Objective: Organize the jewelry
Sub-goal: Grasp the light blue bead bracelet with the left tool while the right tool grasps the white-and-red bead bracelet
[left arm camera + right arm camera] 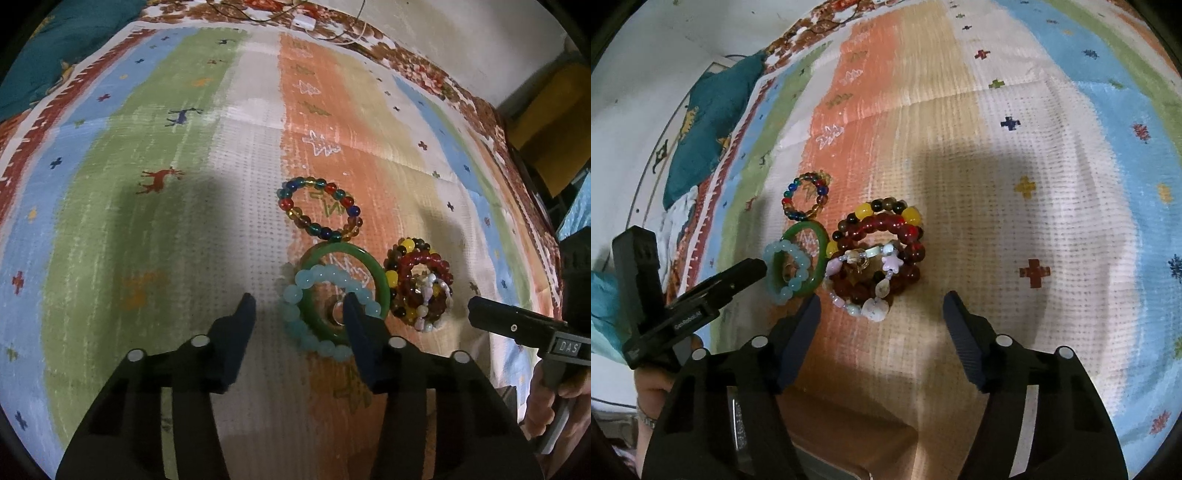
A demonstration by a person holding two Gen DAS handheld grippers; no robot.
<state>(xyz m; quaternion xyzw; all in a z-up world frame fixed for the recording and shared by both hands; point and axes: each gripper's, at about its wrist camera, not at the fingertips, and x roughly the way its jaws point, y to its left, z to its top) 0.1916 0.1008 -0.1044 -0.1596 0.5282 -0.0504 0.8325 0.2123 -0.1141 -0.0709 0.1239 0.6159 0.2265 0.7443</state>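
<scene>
A multicoloured bead bracelet (320,208) lies on the striped mat (147,221). Just nearer lies a green bangle (365,260) with a pale blue bead bracelet (295,295) laid over it. To their right is a pile of dark red, brown-and-yellow and pale charm bracelets (419,282). My left gripper (299,306) is open, its right finger over the bangle and blue bracelet. In the right wrist view, my right gripper (881,306) is open and empty, just short of the pile (882,251). The bangle (820,236), blue bracelet (786,273) and multicoloured bracelet (805,197) lie to its left.
A teal cloth (709,125) lies at the mat's far corner. White cables and a plug (303,22) lie beyond the far edge. A yellow item (546,122) stands off the right side. The left gripper (701,295) shows in the right wrist view.
</scene>
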